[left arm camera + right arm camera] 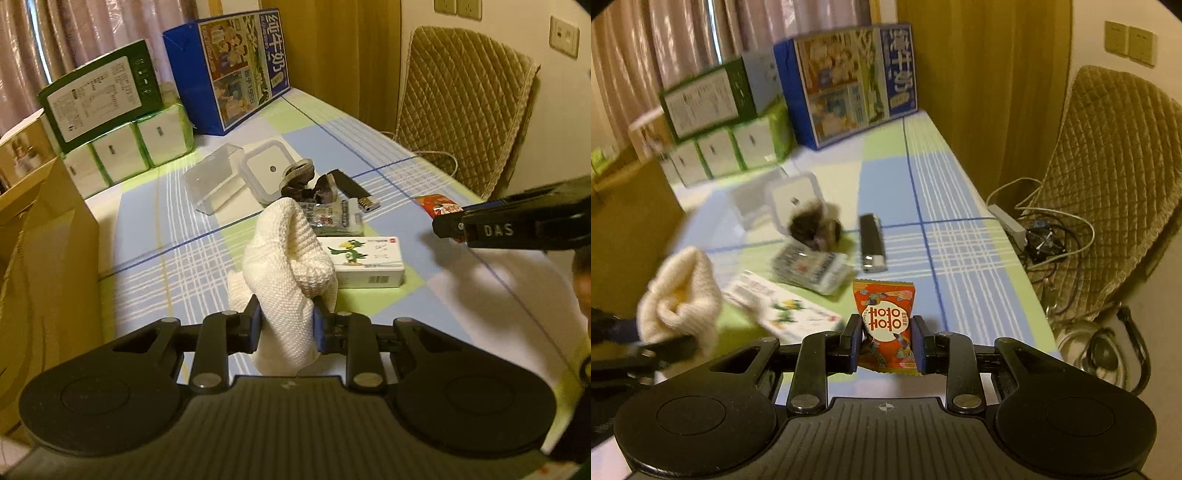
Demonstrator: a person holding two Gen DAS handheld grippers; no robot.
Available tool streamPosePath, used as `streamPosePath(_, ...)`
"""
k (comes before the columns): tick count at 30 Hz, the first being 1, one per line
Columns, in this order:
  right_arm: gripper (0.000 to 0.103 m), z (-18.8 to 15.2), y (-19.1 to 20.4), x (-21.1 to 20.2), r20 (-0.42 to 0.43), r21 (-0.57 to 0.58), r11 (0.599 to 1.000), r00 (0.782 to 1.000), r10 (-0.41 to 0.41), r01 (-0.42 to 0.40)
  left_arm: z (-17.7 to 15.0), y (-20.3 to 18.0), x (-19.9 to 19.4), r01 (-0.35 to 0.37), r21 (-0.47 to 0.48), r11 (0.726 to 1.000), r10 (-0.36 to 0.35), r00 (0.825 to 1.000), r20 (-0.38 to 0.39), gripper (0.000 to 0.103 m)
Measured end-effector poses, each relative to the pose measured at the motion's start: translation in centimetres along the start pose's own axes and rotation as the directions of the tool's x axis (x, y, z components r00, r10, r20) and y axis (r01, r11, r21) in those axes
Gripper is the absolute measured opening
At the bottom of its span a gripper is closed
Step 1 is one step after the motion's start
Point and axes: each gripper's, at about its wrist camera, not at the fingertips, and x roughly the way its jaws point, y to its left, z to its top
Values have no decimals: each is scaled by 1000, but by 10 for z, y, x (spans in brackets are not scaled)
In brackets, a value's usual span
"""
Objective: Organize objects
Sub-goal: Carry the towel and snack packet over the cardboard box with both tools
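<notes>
My left gripper (287,320) is shut on a white knitted cloth (288,258), held above the checked table (184,269); the same cloth (679,306) shows blurred at the left of the right wrist view. My right gripper (887,339) is shut on a red snack packet (886,321), and that packet (441,210) peeks out behind the right gripper's finger in the left wrist view. On the table lie a white box with a green bird (364,262), a printed packet (332,218), a dark bundle (306,181), a black lighter (871,243) and a clear container (216,177) beside its white lid (267,171).
Green-and-white boxes (122,147) and a blue milk carton (236,70) stand at the table's back. A cardboard box (40,266) rises at the left. A quilted chair (1115,192) with cables (1045,236) and a power strip stands to the right.
</notes>
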Motion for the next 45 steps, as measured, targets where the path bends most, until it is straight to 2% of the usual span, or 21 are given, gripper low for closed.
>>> streamPosePath(10, 25, -12, 42, -89, 79, -37, 998, 995, 55, -53, -10, -1, -78, 12, -59, 998, -10, 999, 40, 23)
streamPosePath(21, 25, -27, 82, -143, 107, -93, 990, 987, 118, -108, -25, 15, -150, 7, -131, 991, 4, 996, 87, 23)
streamPosePath(36, 25, -28, 135, -157, 99, -178, 968, 975, 197, -177, -38, 47, -196, -33, -189, 981, 58, 990, 129, 23)
streamPosePath(45, 25, -14, 188, -139, 82, -246, 936, 957, 279, -252, -39, 98, -211, -96, -215, 972, 127, 982, 139, 23)
